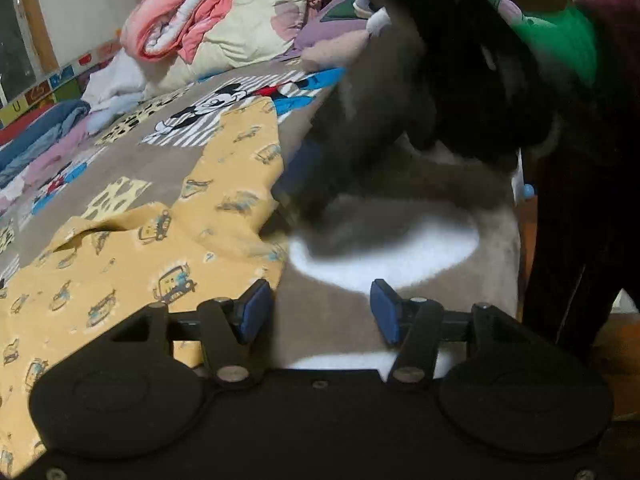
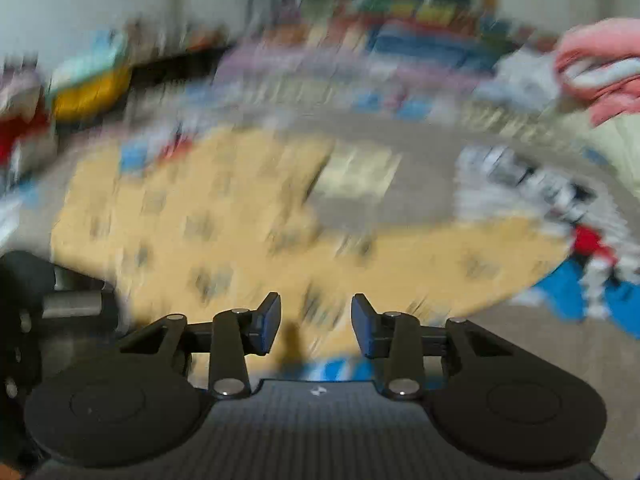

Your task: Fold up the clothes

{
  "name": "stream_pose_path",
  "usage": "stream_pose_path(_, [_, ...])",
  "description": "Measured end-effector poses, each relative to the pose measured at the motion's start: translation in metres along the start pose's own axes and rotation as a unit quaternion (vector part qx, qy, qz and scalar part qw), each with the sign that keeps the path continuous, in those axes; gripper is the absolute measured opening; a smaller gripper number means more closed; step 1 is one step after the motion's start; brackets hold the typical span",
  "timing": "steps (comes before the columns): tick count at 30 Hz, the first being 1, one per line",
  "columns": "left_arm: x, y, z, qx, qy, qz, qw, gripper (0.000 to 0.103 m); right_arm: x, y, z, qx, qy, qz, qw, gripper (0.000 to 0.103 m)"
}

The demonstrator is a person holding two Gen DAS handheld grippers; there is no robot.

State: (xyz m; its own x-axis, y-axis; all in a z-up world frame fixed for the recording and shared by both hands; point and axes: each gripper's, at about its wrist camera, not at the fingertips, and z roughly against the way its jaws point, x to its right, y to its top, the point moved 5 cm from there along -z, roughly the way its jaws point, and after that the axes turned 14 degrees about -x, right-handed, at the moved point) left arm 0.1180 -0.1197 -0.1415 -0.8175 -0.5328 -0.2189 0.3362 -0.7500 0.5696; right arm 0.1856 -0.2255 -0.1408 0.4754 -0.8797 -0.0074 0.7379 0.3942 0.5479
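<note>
A yellow garment [image 1: 132, 264] printed with small cars lies spread on the cartoon-mouse blanket [image 1: 160, 160] that covers the bed. My left gripper [image 1: 320, 314] is open, and only blanket shows between its blue pads. Its left pad [image 1: 256, 312] sits at the garment's near right edge. My right gripper [image 1: 292, 200] shows as a dark motion-blurred shape at the garment's right edge, further up. The right wrist view is heavily blurred. There the right gripper [image 2: 316, 324] is open above the yellow garment [image 2: 240, 220], with nothing gripped.
Pink and cream bedding [image 1: 208, 20] is heaped at the back of the bed. Folded blue and pink clothes [image 1: 40, 144] lie along the left. A person in dark clothing [image 1: 580, 220] stands at the bed's right edge [image 1: 516, 248]. A window and coloured items blur behind.
</note>
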Motion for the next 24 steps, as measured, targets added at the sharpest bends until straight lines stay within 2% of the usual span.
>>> stream_pose_path(1, [-0.001, 0.002, 0.007, 0.013, 0.001, 0.000, 0.9999, 0.055, -0.003, -0.005, -0.006, -0.013, -0.012, 0.010, 1.000, 0.038])
stream_pose_path(3, [-0.004, 0.004, 0.013, 0.023, 0.009, 0.011, 0.9996, 0.055, 0.001, -0.006, 0.001, -0.004, -0.013, -0.010, 1.000, 0.039])
stream_pose_path(5, [-0.007, 0.003, 0.006, 0.009, -0.001, 0.022, 0.9997, 0.056, 0.005, -0.006, 0.009, 0.014, -0.005, -0.035, 0.999, 0.039])
stream_pose_path(8, [-0.012, -0.002, -0.007, -0.028, -0.037, 0.029, 0.9985, 0.056, 0.011, -0.004, 0.023, 0.046, 0.014, -0.077, 0.996, 0.040])
stream_pose_path(11, [-0.022, 0.002, 0.008, -0.016, -0.045, 0.036, 0.9982, 0.056, 0.023, 0.008, 0.025, 0.066, 0.036, -0.127, 0.989, 0.040])
stream_pose_path(12, [-0.027, 0.002, 0.012, -0.012, -0.045, 0.044, 0.9980, 0.057, 0.025, 0.015, 0.024, 0.069, 0.033, -0.127, 0.989, 0.040])
stream_pose_path(16, [-0.075, -0.005, 0.019, 0.005, -0.001, 0.119, 0.9929, 0.057, 0.015, 0.051, 0.010, 0.068, 0.012, -0.086, 0.994, 0.040])
stream_pose_path(19, [-0.116, -0.018, 0.017, 0.006, 0.024, 0.189, 0.9817, 0.057, 0.002, 0.088, -0.011, 0.055, -0.005, -0.038, 0.998, 0.039])
stream_pose_path(24, [-0.158, -0.036, 0.008, -0.014, 0.037, 0.251, 0.9671, 0.057, -0.028, 0.147, -0.059, 0.031, -0.050, 0.049, 0.997, 0.039])
